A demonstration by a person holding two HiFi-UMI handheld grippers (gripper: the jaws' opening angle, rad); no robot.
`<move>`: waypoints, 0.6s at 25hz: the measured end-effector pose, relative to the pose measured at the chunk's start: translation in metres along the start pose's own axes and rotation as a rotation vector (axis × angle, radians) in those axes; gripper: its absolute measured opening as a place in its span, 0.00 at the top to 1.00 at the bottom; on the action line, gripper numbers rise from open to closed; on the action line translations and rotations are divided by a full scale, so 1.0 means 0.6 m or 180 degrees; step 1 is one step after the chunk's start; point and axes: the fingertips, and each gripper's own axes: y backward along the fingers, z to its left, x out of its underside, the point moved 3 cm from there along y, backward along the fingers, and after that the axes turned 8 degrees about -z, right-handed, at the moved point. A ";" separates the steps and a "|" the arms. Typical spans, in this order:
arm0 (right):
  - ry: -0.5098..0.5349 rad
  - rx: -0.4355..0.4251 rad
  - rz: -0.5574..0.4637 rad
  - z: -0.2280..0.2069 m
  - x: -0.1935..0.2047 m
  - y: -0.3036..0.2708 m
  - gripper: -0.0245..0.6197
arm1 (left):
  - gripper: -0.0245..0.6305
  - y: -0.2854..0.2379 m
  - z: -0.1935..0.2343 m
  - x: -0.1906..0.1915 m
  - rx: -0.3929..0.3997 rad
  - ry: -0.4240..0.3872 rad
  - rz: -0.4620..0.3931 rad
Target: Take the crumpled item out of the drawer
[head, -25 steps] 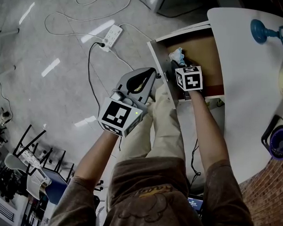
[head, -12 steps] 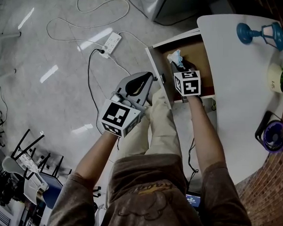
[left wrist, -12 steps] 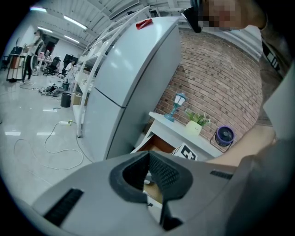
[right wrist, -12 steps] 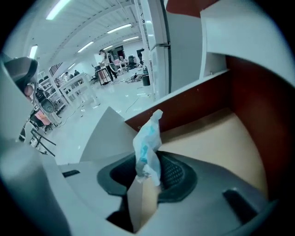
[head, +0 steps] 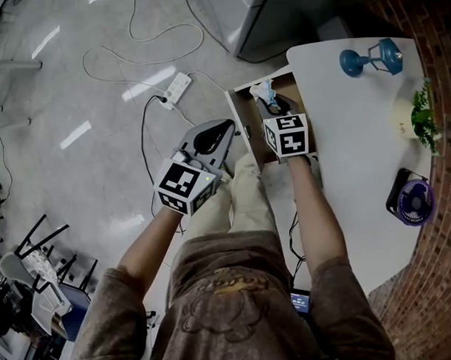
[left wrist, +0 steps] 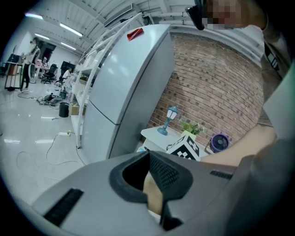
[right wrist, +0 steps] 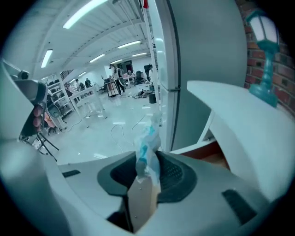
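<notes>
The crumpled item, a white and blue plastic wad, sits at the far left corner of the open drawer. My right gripper reaches into the drawer and its jaws are closing, with the wad pinched between the pads. In the right gripper view the crumpled item stands up out of the right gripper. My left gripper hangs left of the drawer front, above the person's knee, shut and holding nothing. The left gripper shows its tips together.
The drawer belongs to a white table carrying a blue lamp, a small plant and a desk fan. A grey fridge stands behind. A power strip and cables lie on the floor.
The right gripper has closed in on the crumpled item at the drawer's far corner. The head view has swung, showing more of the table. The left gripper stays beside the drawer front.
</notes>
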 end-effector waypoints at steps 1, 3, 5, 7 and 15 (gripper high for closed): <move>0.0005 -0.0011 -0.0049 0.003 -0.018 0.008 0.79 | 0.95 0.004 -0.004 -0.012 0.0002 -0.0020 -0.0015; 0.0005 -0.0016 -0.0141 0.005 -0.053 0.028 0.80 | 0.95 0.011 -0.012 -0.034 -0.0006 -0.0040 -0.0059; 0.0043 -0.0018 -0.0233 0.011 -0.087 0.050 0.80 | 0.95 0.022 -0.019 -0.054 -0.0031 -0.0038 -0.0108; 0.0087 -0.0014 -0.0343 0.018 -0.122 0.072 0.80 | 0.95 0.033 -0.025 -0.072 -0.0064 -0.0034 -0.0148; 0.0049 -0.0066 -0.0913 0.036 -0.257 0.198 0.80 | 0.95 0.074 -0.076 -0.153 0.0004 -0.0052 -0.0252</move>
